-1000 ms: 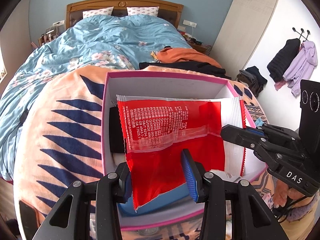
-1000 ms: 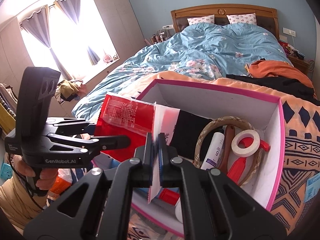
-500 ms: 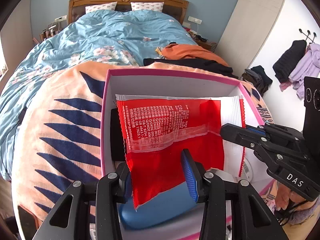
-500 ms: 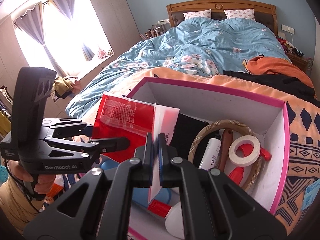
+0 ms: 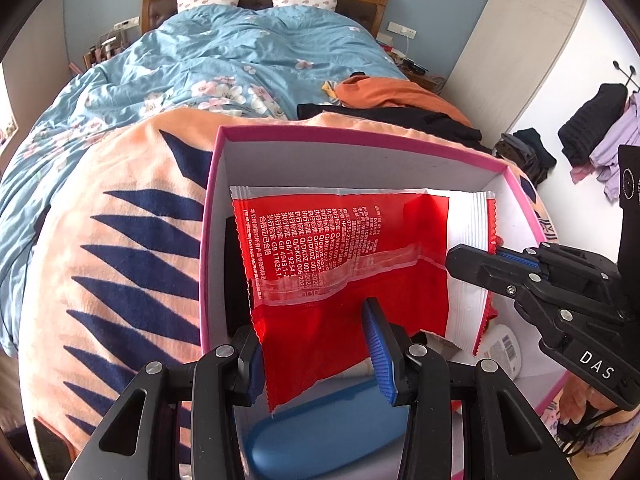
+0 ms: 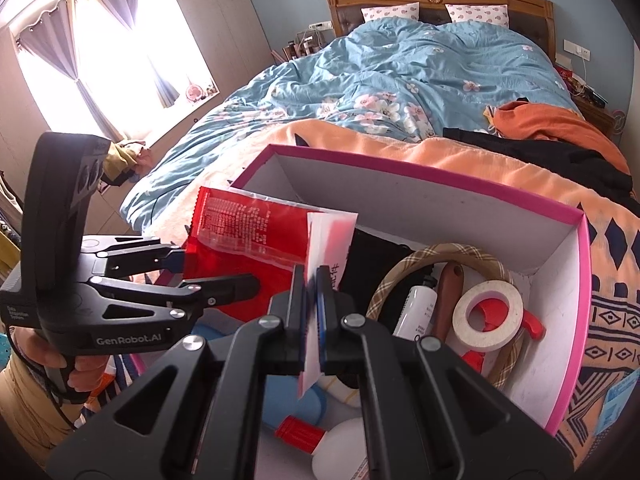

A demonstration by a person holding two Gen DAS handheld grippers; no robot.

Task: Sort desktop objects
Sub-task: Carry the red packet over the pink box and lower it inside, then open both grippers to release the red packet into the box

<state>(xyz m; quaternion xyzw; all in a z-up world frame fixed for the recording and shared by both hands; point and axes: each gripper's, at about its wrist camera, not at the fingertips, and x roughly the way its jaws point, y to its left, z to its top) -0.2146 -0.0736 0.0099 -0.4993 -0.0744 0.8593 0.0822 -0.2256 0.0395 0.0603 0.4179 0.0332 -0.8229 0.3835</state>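
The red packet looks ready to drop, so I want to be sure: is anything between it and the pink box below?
Nothing blocks it. The red packet hangs over the open pink box, both tools gripping it. Things already lie inside: a blue case, a tape roll, a white bottle.

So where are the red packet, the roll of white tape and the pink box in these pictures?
red packet (image 5: 344, 240), left wrist view, on its printed red face.
roll of white tape (image 6: 489, 339), right wrist view, on the front of its ring.
pink box (image 6: 448, 178), right wrist view, on its far rim.
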